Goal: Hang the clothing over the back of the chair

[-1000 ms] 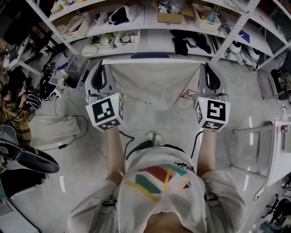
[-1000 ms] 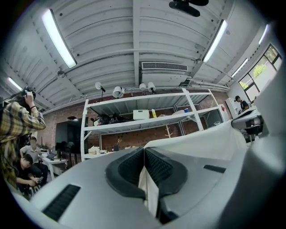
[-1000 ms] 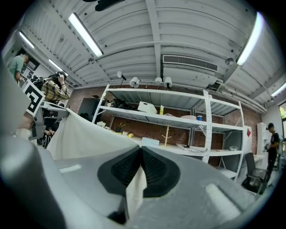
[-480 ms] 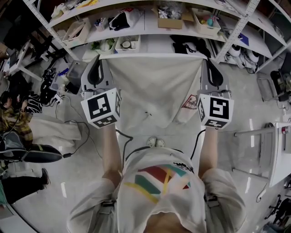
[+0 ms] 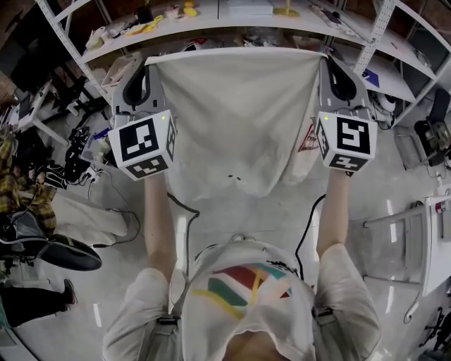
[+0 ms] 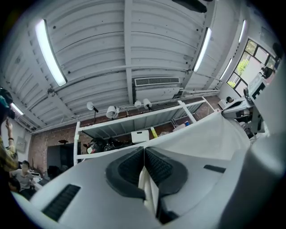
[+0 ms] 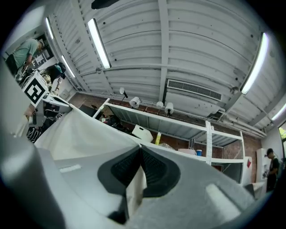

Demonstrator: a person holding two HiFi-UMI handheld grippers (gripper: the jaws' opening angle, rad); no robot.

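Observation:
A cream garment [image 5: 236, 120] hangs spread flat between my two grippers, held by its top corners, with its lower edge loose above the floor. In the head view my left gripper [image 5: 146, 62] is shut on the top left corner and my right gripper [image 5: 325, 58] on the top right corner. The left gripper view shows the left gripper [image 6: 144, 150] with cloth [image 6: 210, 138] pinched between its dark pads and running off to the right. The right gripper view shows the right gripper [image 7: 140, 150] pinching cloth [image 7: 85, 134] that runs off to the left. No chair is visible.
A metal shelf rack [image 5: 211, 17] with boxes and clutter stands just beyond the garment. A person [image 5: 21, 183] is at the left edge by cables on the floor [image 5: 176, 211]. A white frame [image 5: 423, 233] stands at the right.
Both grippers have risen together with the garment stretched between them. The cloth now covers the lower shelves, and both gripper views look up at the ceiling.

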